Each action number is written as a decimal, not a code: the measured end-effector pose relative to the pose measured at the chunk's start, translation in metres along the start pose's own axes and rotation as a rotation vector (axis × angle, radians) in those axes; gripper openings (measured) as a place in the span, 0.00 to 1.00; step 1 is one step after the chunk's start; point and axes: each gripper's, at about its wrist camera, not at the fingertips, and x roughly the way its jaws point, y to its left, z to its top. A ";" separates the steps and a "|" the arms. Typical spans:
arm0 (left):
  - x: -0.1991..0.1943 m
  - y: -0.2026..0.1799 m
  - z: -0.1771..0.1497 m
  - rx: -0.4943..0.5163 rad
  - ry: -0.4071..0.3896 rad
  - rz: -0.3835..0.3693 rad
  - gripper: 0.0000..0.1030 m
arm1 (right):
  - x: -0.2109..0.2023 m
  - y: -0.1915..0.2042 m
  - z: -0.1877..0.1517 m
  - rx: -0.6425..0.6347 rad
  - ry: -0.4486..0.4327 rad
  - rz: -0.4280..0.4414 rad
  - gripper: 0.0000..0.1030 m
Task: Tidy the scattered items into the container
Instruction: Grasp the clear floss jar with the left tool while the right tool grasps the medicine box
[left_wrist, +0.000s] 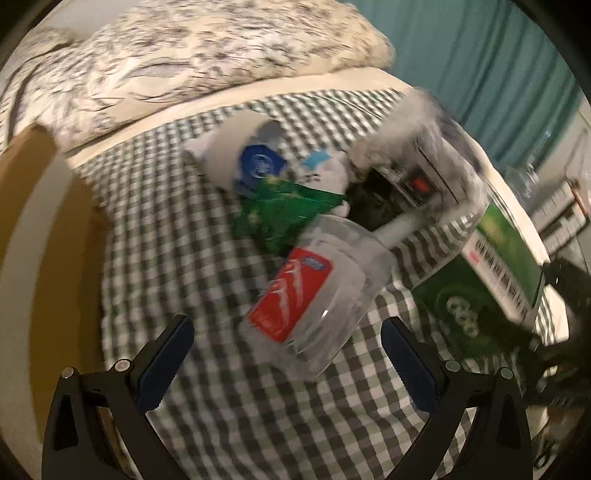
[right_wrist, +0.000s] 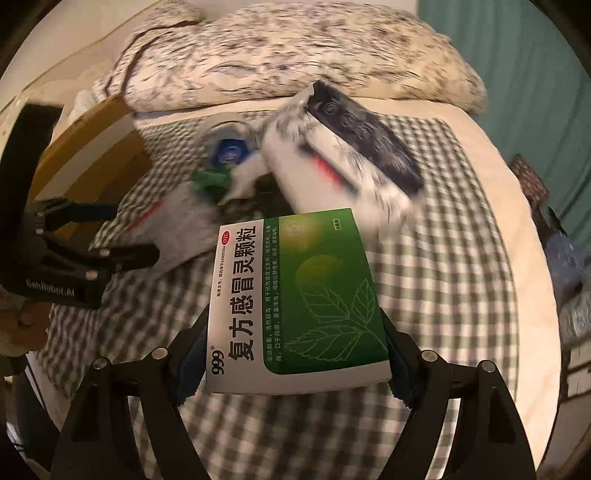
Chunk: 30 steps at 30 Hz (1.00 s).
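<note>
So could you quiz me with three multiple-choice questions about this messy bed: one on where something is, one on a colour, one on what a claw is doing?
1. Where does the clear bottle lie?
A. on the checked cloth
B. on the patterned pillow
C. inside the cardboard box

2. What colour is the bottle's label?
A. blue
B. red
C. yellow

3. What is the right claw doing?
A. hanging open over nothing
B. gripping the bottle
C. gripping the green and white medicine box

Answers:
1 A, the left wrist view shows it lying on its side on the checks.
2 B, a red panel with white marks wraps it.
3 C, the box sits between both pads in the right wrist view.
</note>
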 end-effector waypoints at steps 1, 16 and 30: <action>0.006 -0.002 0.002 0.015 0.017 -0.009 1.00 | 0.000 -0.004 0.000 0.011 0.001 -0.003 0.77; 0.030 -0.031 0.021 0.100 0.026 -0.039 0.78 | 0.001 -0.018 -0.006 0.049 -0.004 -0.008 0.77; 0.033 -0.030 -0.004 -0.035 0.097 -0.051 0.65 | -0.012 -0.009 -0.011 0.053 -0.010 0.003 0.77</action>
